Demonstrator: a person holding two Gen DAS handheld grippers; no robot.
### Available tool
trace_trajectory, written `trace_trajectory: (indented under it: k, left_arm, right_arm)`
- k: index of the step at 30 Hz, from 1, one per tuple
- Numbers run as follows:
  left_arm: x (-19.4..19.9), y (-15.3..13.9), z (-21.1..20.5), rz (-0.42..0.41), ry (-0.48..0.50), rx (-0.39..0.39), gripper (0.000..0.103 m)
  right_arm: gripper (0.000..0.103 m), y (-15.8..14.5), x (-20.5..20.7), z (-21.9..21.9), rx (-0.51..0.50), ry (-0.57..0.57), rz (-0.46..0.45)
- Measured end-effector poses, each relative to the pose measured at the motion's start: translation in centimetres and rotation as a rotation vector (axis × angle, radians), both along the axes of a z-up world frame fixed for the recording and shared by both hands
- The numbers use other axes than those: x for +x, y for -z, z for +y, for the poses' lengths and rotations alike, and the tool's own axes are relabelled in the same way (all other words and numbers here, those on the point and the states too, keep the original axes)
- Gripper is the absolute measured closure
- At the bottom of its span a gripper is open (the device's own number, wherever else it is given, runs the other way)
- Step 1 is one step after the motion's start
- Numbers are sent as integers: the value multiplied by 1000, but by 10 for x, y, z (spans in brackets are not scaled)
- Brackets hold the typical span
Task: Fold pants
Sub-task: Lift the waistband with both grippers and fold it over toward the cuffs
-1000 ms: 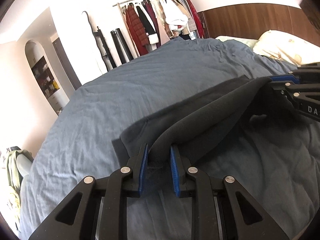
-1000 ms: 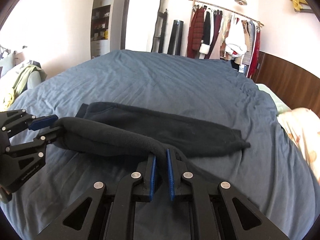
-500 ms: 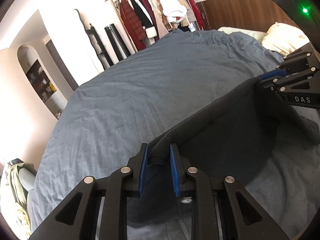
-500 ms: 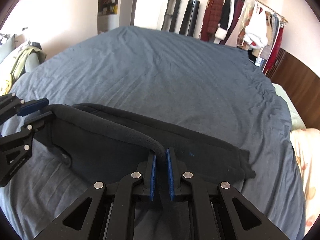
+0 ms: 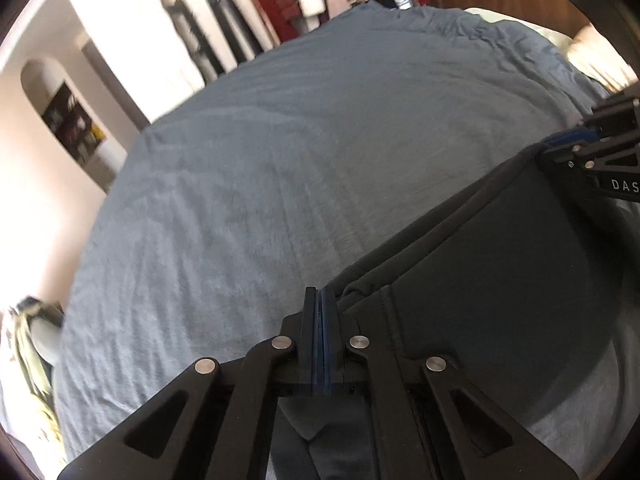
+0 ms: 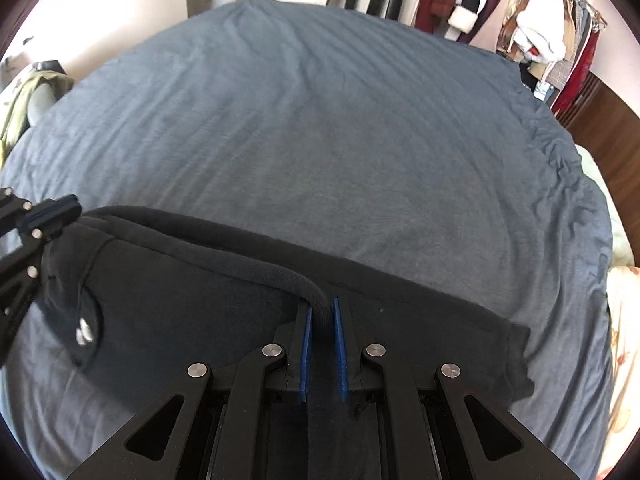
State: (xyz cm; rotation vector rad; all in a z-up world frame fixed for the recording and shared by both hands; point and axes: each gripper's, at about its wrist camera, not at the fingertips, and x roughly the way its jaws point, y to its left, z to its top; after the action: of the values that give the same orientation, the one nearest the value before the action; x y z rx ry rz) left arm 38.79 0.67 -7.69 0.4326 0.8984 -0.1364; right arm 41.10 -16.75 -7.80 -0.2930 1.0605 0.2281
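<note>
Left wrist view shows the left gripper (image 5: pixel 321 300) with its two blue pads pressed flat together. The edge of the black pants (image 5: pixel 500 264) begins right beside the tips, but I cannot tell if any cloth is caught between the pads. The pants lie spread on the blue-grey bed cover (image 5: pixel 280 160), in the lower right part of this view. Their thick edge runs from the left gripper up to the right gripper (image 5: pixel 560 148) at the right border, where the cloth meets its blue fingertips.

Right wrist view shows the right gripper (image 6: pixel 321 312) clamped on the thick rolled edge of the pants (image 6: pixel 200 280). The blue pads stand a little apart and the rolled cloth fills the space between them. From there the edge goes left to the left gripper (image 6: pixel 60 208), which touches the far left corner of the cloth. One leg of the pants lies flat on the bed cover (image 6: pixel 340 120) and ends at the lower right. A drawstring (image 6: pixel 86 300) with a small shiny tip rests on the cloth near the left gripper.

Behind the bed hangs a rack of clothes (image 6: pixel 520 20) along the wall. A cream pillow (image 6: pixel 624 340) lies at the right edge of the bed.
</note>
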Motion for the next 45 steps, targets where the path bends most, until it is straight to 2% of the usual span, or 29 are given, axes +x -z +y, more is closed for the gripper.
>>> trace_trajectory:
  k: [4,8,10,12,14,18,21,23,28,31,33,36,40,45]
  left_arm:
    - [9,6,16,21,-29,-44,98]
    - [7,5,23,30,-5,-70,97]
    - [6,4,27,38,21,-85,89]
    - [4,1,31,43,53,-116,66]
    - [4,-3,35,48,80,-136,60]
    - [11,-2,40,107,138,-130,60]
    - [17,1,43,185,181,-177,60]
    - [21,6,42,225,198,-170,60]
    - [29,19,44,289,167,-209,61]
    - [21,20,40,268,174,-190,73]
    - [13,21,34,250,189,-157,86]
    - [6,23,30,236,196,-130,92]
    - [-3,10,34,183,179,-149,94]
    - [-7,-10,30,108,195,-121,94]
  right_arm:
    - [92,19,19,-3,24,26,54]
    - [92,34,31,4,3,22,75]
    - [92,37,35,5,5,24,77]
    - [92,40,40,7,2,29,79]
    - [92,41,41,6,6,34,80]
    - [92,44,36,7,-11,13,68]
    - [92,45,32,10,-24,-2,53]
    - [92,44,29,12,-28,-11,45]
    - [92,47,26,15,-34,-24,42]
    - [92,49,26,11,-22,-14,47]
    - [92,50,25,8,-9,-3,46]
    - [92,47,20,4,7,9,20]
    - [92,40,11,-3,25,22,-6]
    - [92,17,2,-11,38,33,-64]
